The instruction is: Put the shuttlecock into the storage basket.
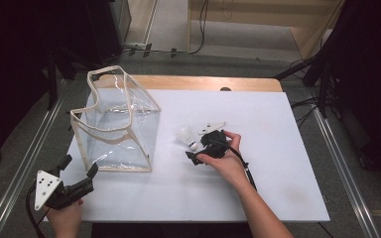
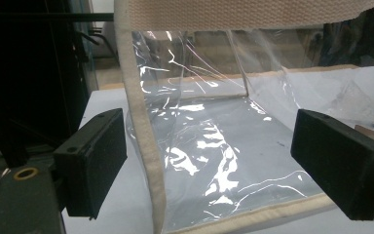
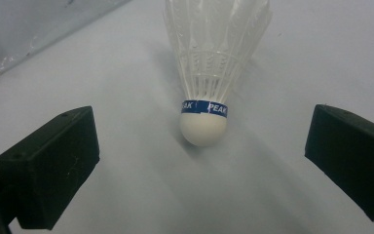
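A white feather shuttlecock [image 1: 185,135] with a blue band lies on its side on the white tabletop [image 1: 258,188]. In the right gripper view its cork [image 3: 203,129] points toward me, just ahead of the gap between the jaws. My right gripper [image 1: 195,146] is open and low over the table, and touches nothing. A clear plastic bag [image 1: 118,126] with beige trim stands upright at the left, its mouth open upward. My left gripper [image 1: 79,166] is open at the bag's near left corner. The bag's trim [image 2: 141,122] runs between those jaws without being pinched.
The wooden table edge [image 1: 203,82] shows beyond the white top. Metal rails [image 1: 25,158] run along both sides of the table. Cables lie on the floor at the back and to the right.
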The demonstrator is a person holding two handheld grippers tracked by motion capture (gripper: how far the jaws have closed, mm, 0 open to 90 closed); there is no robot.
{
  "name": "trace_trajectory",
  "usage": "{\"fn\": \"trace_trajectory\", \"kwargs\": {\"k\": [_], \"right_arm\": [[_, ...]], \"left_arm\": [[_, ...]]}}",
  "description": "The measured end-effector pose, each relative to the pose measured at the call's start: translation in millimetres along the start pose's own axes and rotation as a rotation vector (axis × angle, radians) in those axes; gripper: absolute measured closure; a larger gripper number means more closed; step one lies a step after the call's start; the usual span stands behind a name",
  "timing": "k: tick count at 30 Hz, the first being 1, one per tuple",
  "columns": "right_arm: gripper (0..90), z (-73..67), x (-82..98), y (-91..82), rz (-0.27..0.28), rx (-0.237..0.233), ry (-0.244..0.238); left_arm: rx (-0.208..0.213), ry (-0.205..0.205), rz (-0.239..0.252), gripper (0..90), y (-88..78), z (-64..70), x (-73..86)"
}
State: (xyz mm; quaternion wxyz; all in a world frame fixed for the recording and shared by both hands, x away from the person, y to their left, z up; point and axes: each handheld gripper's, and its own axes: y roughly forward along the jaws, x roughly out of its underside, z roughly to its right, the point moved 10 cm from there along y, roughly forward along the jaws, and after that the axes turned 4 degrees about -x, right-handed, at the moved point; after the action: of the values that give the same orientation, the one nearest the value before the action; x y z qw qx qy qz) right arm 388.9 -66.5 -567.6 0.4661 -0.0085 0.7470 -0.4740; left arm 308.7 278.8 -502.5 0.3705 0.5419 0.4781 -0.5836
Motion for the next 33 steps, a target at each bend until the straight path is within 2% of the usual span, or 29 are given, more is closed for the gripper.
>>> {"fn": "trace_trajectory", "kwargs": {"k": [2, 4, 5, 7, 8, 10, 11, 13, 16, 23, 27, 33], "right_arm": [[0.0, -0.6, 0.0, 1.1, -0.003, -0.001, 0.001], [4.5, -2.0, -1.4, 2.2, 0.01, -0.002, 0.009], [11.5, -3.4, -2.8, 2.7, 0.028, -0.022, 0.03], [13.3, -4.3, -3.5, 3.2, 0.038, -0.034, 0.041], [21.5, -3.2, -3.0, 5.2, 0.031, -0.018, 0.035], [24.9, -3.3, -2.3, 5.7, 0.027, -0.015, 0.04], [30.6, -0.8, 0.0, 8.2, 0.007, 0.008, 0.036], [39.0, -0.1, 2.2, 9.7, -0.005, 0.004, 0.039], [45.6, 0.8, 3.7, 11.2, -0.013, 0.01, 0.035], [56.3, 3.3, 6.5, 15.0, -0.029, 0.033, 0.034], [61.9, 4.8, 5.1, 14.3, -0.016, 0.042, 0.03], [62.2, 5.4, 3.8, 12.5, -0.009, 0.041, 0.024]], "left_arm": [[0.0, 0.002, 0.0, 13.7, 0.0, 0.0, 0.0], [-0.001, 0.004, 0.001, 13.7, 0.0, 0.0, -0.1], [0.0, 0.004, 0.002, 13.7, -0.1, 0.1, -0.1], [0.002, 0.003, 0.002, 13.7, -0.3, 0.0, -0.2], [0.002, -0.002, 0.003, 13.7, -0.3, -0.2, -0.3], [0.002, -0.002, 0.003, 13.7, -0.5, -0.2, -0.4], [0.002, -0.003, 0.003, 13.7, -0.4, -0.3, -0.4], [0.003, -0.003, 0.004, 13.7, -0.4, -0.2, -0.4], [0.002, -0.004, 0.005, 13.7, -0.4, -0.3, -0.5], [0.003, -0.003, 0.004, 13.7, -0.4, -0.2, -0.5], [0.003, -0.002, 0.004, 13.7, -0.5, -0.1, -0.4], [0.002, -0.005, 0.005, 13.7, -0.4, -0.3, -0.6]]}}
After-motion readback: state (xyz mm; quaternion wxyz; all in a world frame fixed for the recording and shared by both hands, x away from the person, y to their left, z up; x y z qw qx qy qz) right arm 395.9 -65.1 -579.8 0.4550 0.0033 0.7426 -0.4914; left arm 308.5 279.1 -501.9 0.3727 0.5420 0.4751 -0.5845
